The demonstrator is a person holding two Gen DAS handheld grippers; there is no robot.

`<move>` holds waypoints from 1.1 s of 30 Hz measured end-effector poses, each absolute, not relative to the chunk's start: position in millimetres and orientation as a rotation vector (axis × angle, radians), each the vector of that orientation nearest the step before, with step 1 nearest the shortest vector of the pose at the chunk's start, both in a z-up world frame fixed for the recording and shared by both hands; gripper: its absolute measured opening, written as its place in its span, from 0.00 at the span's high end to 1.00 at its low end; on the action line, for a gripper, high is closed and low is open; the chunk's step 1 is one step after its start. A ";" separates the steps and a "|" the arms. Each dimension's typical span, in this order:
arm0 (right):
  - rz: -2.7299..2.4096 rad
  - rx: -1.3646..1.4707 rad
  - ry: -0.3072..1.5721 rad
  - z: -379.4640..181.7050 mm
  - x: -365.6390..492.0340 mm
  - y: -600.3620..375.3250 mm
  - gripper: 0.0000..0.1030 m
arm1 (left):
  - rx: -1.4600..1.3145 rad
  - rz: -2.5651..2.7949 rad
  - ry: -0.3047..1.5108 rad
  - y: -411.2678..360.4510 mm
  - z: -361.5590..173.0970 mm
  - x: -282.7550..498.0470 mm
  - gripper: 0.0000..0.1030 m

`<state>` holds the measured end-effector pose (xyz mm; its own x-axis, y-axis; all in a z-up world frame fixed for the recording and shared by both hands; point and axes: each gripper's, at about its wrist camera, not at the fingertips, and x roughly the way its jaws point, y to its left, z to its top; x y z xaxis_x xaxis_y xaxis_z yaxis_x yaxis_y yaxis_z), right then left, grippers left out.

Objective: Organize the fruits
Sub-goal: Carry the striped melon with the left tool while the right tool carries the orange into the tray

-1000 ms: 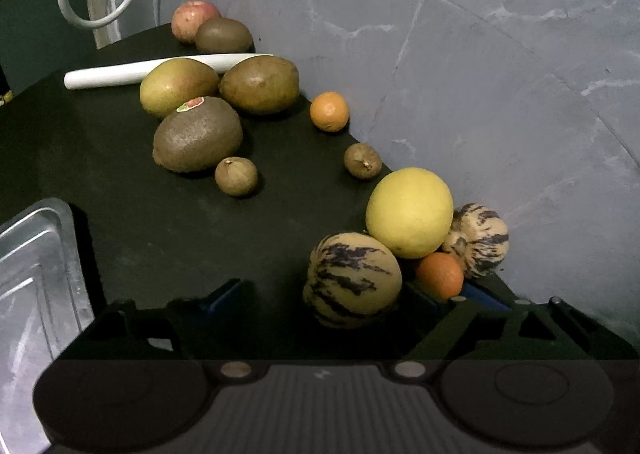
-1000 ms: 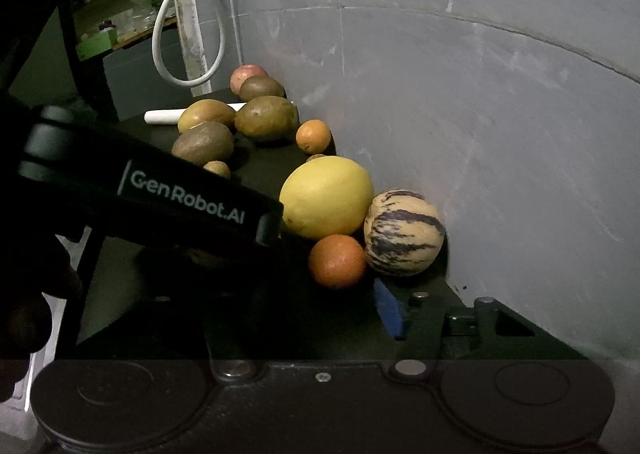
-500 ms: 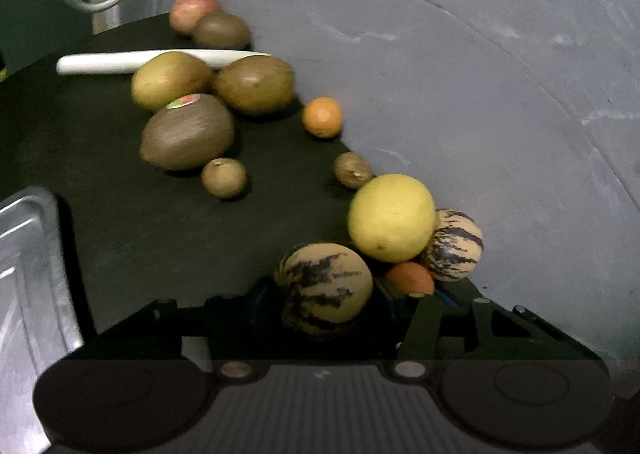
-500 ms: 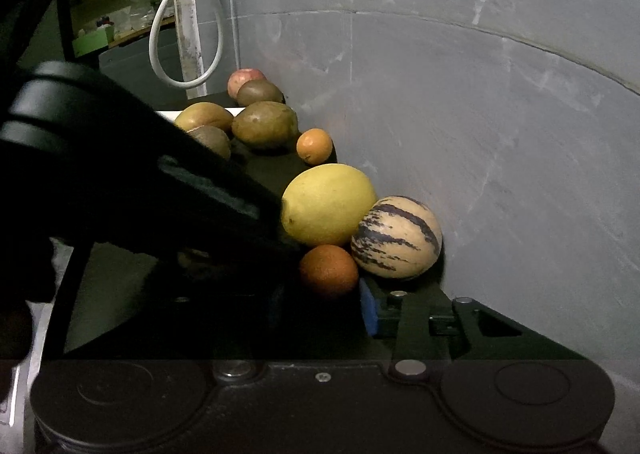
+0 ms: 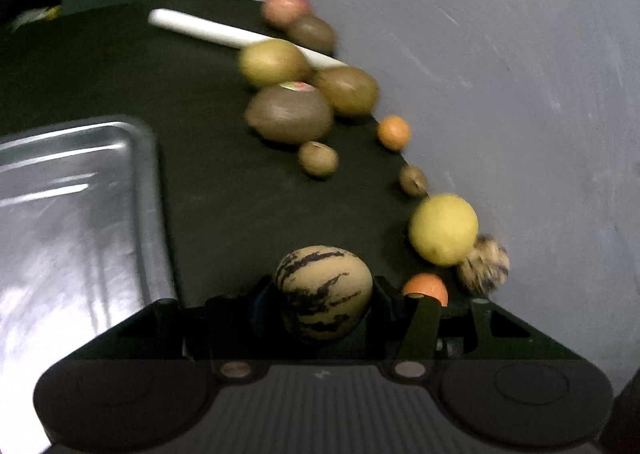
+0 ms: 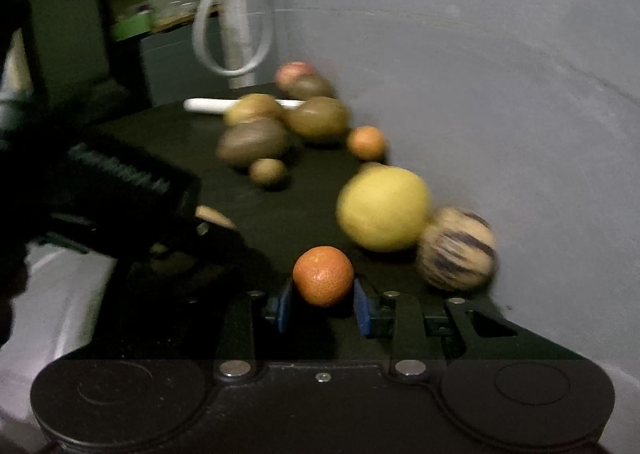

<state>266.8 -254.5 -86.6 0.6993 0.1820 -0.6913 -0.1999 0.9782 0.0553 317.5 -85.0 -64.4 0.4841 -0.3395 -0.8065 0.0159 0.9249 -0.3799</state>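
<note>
Striped and orange fruits are gripped, one per gripper.
A smooth purple-streaked melon is clamped in the left gripper; a dimpled tangerine sits between the right gripper's blue pads, apparently pinched.

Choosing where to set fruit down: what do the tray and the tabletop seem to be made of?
Tray: apparently bare metal, perhaps aluminium or steel; silvery, with streaky bright reflections and a rolled rim. Tabletop: a dark matte surface, maybe a rubber or fabric mat; no glare shows, but blur hides its texture.

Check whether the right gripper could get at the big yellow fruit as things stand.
Probably not yet: the right gripper has its jaws shut on the orange. The yellow fruit lies just beyond, otherwise unobstructed.
</note>
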 end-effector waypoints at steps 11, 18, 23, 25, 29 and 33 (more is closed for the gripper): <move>0.466 -0.114 0.741 -55.4 281.4 -178.9 0.68 | -0.513 -0.001 0.853 18.0 -33.9 295.5 0.46; 0.611 -0.140 0.768 -54.6 310.8 -110.5 0.68 | -0.556 0.195 0.804 85.4 -47.3 289.6 0.46; 0.637 -0.155 0.794 -64.3 329.9 -71.5 0.68 | -0.565 0.266 0.801 115.8 -61.3 292.2 0.46; 0.642 -0.157 0.799 -66.9 336.4 -60.2 0.68 | -0.563 0.273 0.802 122.0 -65.2 292.2 0.46; 0.644 -0.178 0.799 -71.8 346.2 -43.9 0.68 | -0.550 0.273 0.805 125.3 -70.4 297.9 0.46; 0.628 -0.169 0.805 -75.3 352.9 -37.0 0.68 | -0.546 0.259 0.804 129.2 -75.0 301.1 0.46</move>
